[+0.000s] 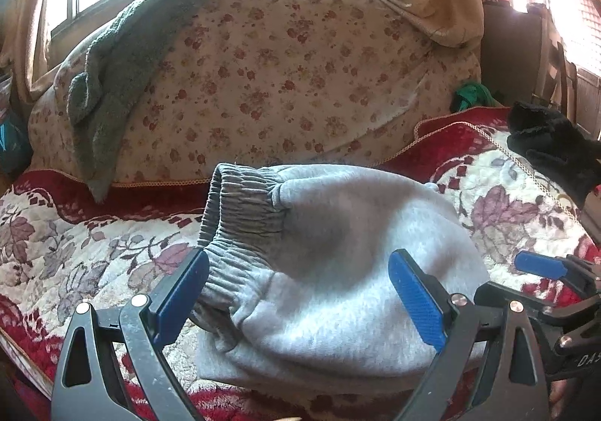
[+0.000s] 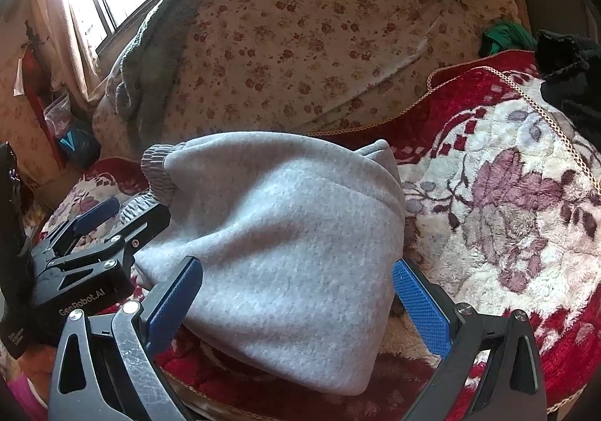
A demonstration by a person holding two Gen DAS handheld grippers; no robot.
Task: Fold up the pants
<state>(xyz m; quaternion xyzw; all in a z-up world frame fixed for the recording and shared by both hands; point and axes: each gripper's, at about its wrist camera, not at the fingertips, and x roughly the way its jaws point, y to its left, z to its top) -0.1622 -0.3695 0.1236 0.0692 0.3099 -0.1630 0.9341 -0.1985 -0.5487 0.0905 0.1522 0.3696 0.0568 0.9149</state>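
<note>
My left claw [image 1: 298, 293] and right claw [image 2: 296, 293] both hang spread apart over the pants [image 1: 330, 270], bundled compactly on the blanket [image 1: 75, 244], apparently letting the fold sit unheld.

Black garment [image 1: 556, 146] – cut off – right edge.

Grey towel [image 1: 112, 56] over floral cushion [image 1: 270, 82]; red blanket [image 1: 499, 195].

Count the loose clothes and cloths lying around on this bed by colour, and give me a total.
Light grey: 1, the folded pants
Dark grey: 1, the knit cloth draped over the floral bundle
Green: 1, a crumpled cloth
Black: 1, a fuzzy garment
Total: 4
</note>
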